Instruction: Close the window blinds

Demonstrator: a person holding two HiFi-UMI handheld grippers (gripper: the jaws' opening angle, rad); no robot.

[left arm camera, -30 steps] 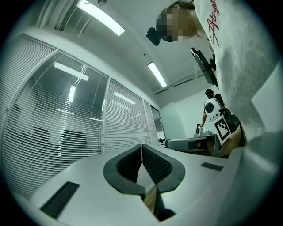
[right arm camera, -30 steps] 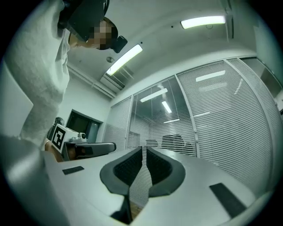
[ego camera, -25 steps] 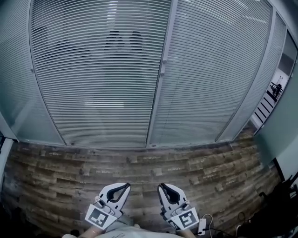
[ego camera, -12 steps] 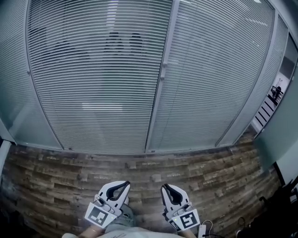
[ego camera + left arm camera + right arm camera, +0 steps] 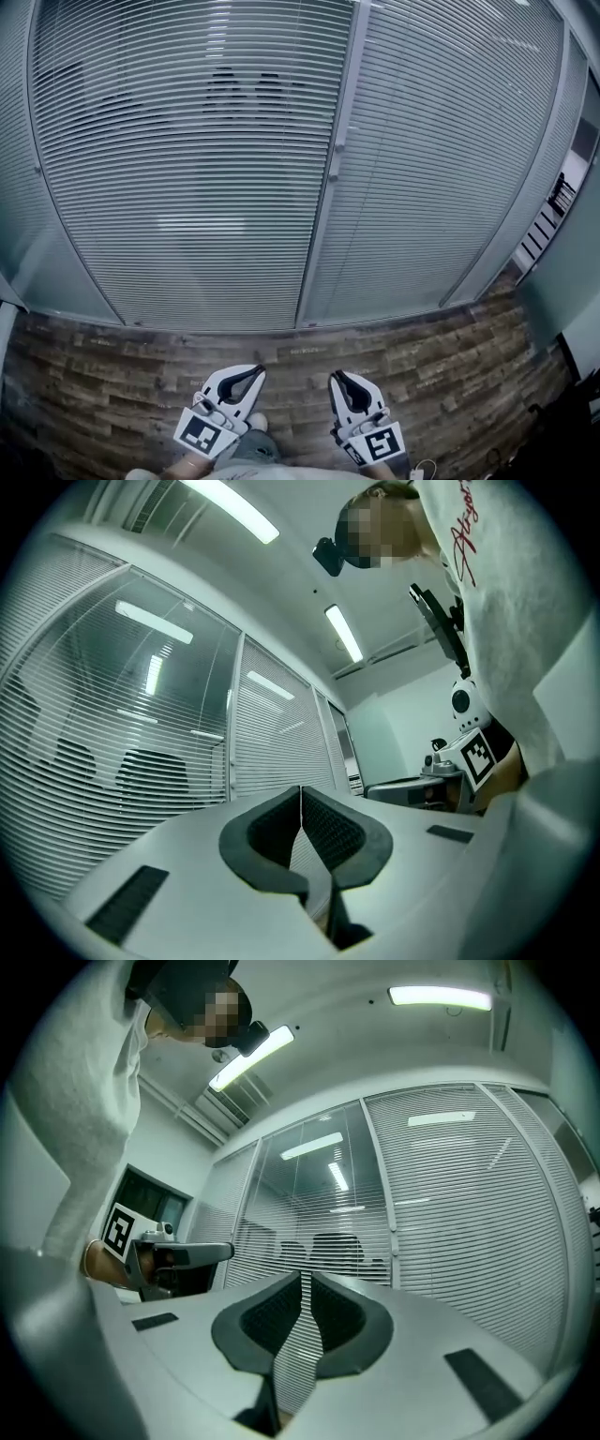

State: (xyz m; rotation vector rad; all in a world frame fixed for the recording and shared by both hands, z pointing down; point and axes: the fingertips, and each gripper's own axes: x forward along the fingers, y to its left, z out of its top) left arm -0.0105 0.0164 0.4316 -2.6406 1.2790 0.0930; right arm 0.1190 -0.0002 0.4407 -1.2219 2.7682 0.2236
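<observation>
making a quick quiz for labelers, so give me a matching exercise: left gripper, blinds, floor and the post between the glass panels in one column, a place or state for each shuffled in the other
Column one
1. left gripper
2. blinds
3. floor
4. post

Column two
a. horizontal slats, tilted open enough to see through
b. upright, between the two glass panels
c. jaws together with nothing between them, low in the head view
d. wood-plank pattern

Pairs: 1-c, 2-a, 3-d, 4-b

My left tongs and right tongs are white with black pads; the blinds are pale grey stripes, and the floor is mottled brown planks.
</observation>
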